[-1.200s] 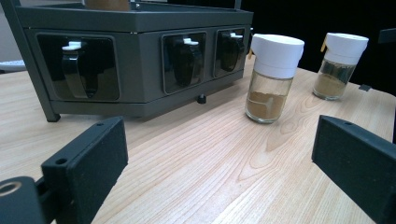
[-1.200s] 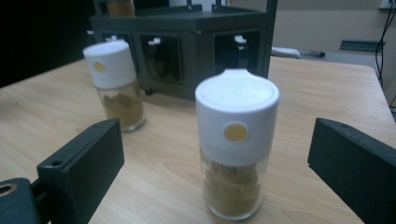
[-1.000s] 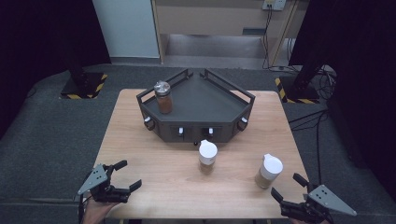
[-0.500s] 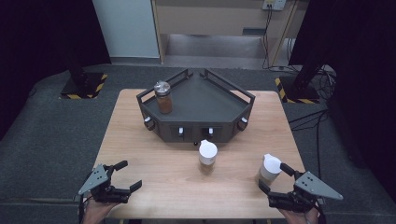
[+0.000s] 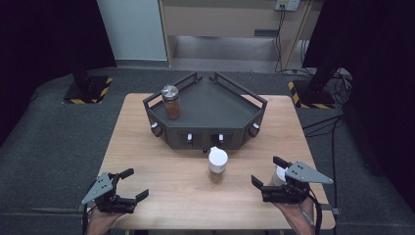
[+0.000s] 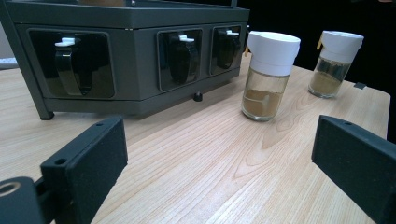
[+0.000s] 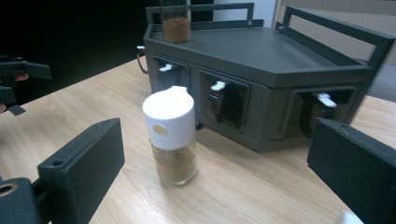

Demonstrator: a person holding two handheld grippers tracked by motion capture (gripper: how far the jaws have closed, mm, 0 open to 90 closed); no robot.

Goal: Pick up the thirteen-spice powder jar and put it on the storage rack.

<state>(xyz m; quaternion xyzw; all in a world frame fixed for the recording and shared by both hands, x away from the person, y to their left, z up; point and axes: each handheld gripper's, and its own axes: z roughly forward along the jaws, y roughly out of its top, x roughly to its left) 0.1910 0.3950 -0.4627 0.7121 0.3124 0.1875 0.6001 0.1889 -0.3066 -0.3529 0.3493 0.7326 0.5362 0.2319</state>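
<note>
Since a second ago my right gripper (image 5: 268, 172) has slid in from the table's near right corner and now covers most of the white-capped jar (image 5: 280, 174) there, jaws spread wide, the jar just beside its upper jaw; I cannot tell whether they touch. My left gripper (image 5: 131, 184) has stayed at the near left edge, jaws wide and holding nothing.

That jar (image 6: 334, 64) is clear glass with tan powder low in it, and so is the middle jar (image 5: 217, 165), which stands just in front of the rack. A third jar (image 5: 171, 101), metal-lidded and filled with reddish-brown powder, stands on the left corner of the dark grey rack (image 5: 235, 105).

Bare pale wood lies between my grippers, and the middle jar stands apart from both. The rack is angular, railed on its back sides, with white-handled holders set in its front face.
</note>
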